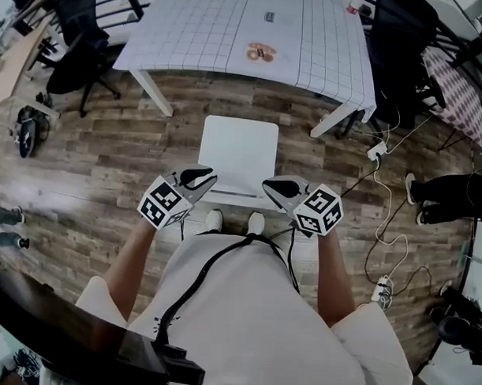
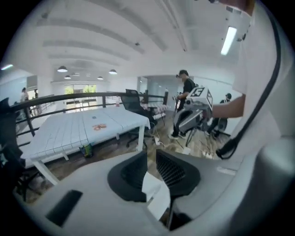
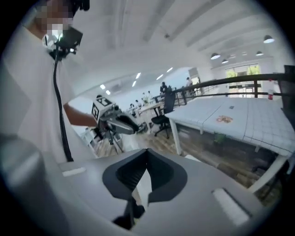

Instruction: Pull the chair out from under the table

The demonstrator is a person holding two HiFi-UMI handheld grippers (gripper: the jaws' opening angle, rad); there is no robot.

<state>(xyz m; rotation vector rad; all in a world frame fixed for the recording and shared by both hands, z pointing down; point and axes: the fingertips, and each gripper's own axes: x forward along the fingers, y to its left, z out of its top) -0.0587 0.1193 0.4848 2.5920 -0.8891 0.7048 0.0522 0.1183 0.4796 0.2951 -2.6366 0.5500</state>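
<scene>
The chair (image 1: 238,152) stood on the wooden floor (image 1: 108,167), just in front of the person's shoes (image 1: 234,221). Its white seat was clear of the edge of the bench (image 1: 199,28), so I judged the pulling nearly or fully done. The left tongs (image 1: 198,177) hung above the near edge of the seat, with a narrow gap between the tips and nothing pinched. The right tongs (image 1: 279,186), near them, were pressed together and also empty.

If the chair should come further, I would take the near edge with both tongs at equal places and draw it straight back, so the legs do not catch on the planks.

The legs were hidden under the seat, and I could not tell whether the chair had a back. The small orange thing on the bench was too small to name.
</scene>
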